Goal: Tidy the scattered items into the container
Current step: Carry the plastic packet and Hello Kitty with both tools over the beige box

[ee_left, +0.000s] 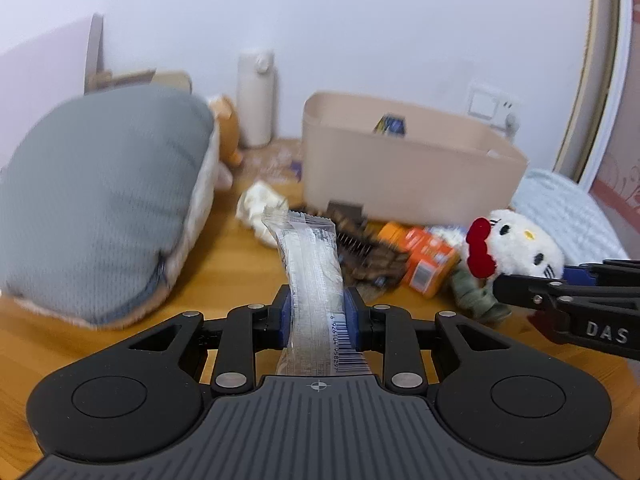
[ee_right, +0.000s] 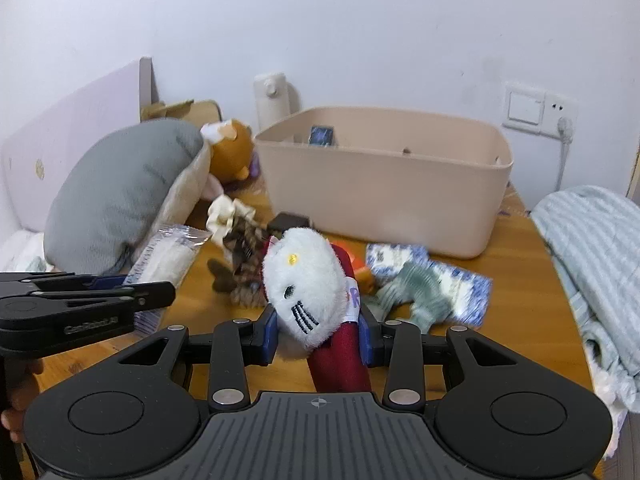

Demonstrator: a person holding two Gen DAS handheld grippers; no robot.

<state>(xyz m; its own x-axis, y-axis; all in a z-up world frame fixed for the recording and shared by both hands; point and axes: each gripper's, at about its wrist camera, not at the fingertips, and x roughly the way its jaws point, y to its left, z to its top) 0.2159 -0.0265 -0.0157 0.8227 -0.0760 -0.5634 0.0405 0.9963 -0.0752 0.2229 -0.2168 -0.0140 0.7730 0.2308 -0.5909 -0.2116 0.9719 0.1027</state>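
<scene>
Two grippers, one item each: left fingers [ee_left: 316, 312] pinch one clear packet [ee_left: 314, 264]; right fingers [ee_right: 318, 334] pinch one plush cat [ee_right: 306, 284] (one beige container [ee_right: 384, 196] behind).

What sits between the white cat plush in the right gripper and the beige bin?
Right wrist view: under the white cat plush toward the beige plastic bin, a brown patterned hair claw, a dark brown block, then bare wooden table.

"DAS" on right gripper [ee_left: 560, 280]; barcode digits on clear packet [ee_left: 316, 276].

Open beige container [ee_right: 384, 204] beyond littered tabletop [ee_right: 516, 264]; grey cushion [ee_right: 120, 192] crowding left.
</scene>
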